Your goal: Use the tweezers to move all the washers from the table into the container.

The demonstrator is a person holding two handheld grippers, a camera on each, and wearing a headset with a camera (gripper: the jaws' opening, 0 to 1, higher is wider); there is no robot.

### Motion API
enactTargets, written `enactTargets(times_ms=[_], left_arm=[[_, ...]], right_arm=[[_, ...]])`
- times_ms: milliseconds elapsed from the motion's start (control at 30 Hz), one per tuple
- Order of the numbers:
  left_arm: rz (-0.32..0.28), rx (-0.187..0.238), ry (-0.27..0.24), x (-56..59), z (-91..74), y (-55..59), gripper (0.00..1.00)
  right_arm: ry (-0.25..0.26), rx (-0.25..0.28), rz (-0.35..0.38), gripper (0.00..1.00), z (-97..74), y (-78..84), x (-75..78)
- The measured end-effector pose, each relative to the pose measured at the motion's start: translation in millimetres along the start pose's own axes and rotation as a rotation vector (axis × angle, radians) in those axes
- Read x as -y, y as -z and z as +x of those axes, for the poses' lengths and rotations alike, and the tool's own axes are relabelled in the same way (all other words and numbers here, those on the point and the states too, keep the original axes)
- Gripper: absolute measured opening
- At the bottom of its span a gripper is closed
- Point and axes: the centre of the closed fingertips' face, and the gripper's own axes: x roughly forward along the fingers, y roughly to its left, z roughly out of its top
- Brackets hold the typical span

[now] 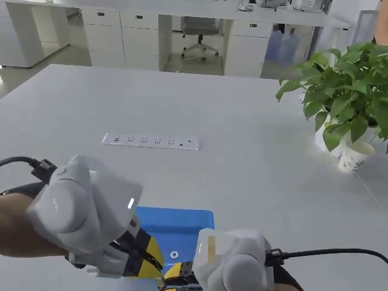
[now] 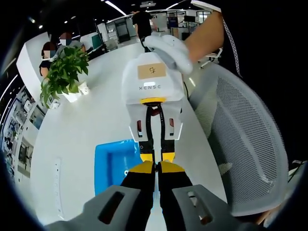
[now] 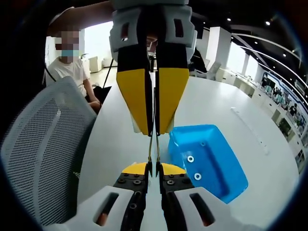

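Note:
Slim metal tweezers (image 3: pixel 153 150) span the short gap between my two grippers, which face each other tip to tip. In the right gripper view my right gripper (image 3: pixel 153 170) is shut on their near end, and my left gripper (image 3: pixel 153 129) is shut on the far end. The left gripper view has my left gripper (image 2: pixel 156 169) meeting the right gripper (image 2: pixel 156 157). Just beside them sits the blue container (image 3: pixel 219 147), holding two washers (image 3: pixel 190 158). In the head view both pairs of yellow jaws hang over the container's (image 1: pixel 182 221) near side, where one washer (image 1: pixel 174 254) shows.
A white power strip (image 1: pixel 150 142) lies mid-table. A potted plant (image 1: pixel 351 103) stands at the right edge. A white mesh chair (image 2: pixel 245 144) is close behind the grippers. A person (image 3: pixel 67 62) sits nearby. Bare tabletop stretches beyond the container.

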Motion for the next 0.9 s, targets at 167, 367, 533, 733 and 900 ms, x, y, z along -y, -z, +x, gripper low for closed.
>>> enactTargets(times_ms=[167, 367, 533, 733, 900], left_arm=[[0.002, -0.012, 0.013, 6.9, 7.1, 4.4, 0.04], [0.000, -0.018, 0.023, 11.0, 12.5, 7.9, 0.04], [-0.007, -0.017, 0.022, 12.9, 16.9, 12.0, 0.04], [-0.015, -0.024, 0.033, 16.1, 21.9, 17.1, 0.04], [-0.018, -0.029, 0.035, 16.6, 25.4, 20.6, 0.04]], right_arm=[[-0.015, -0.002, 0.015, 0.10, 4.5, 7.0, -6.8], [-0.023, -0.011, 0.022, 0.10, 8.5, 12.5, -11.4], [-0.026, -0.013, 0.028, 0.10, 11.9, 17.8, -13.0], [-0.040, -0.015, 0.044, 0.10, 17.9, 22.5, -16.9], [-0.046, -0.022, 0.041, 0.10, 21.7, 25.2, -17.3]])
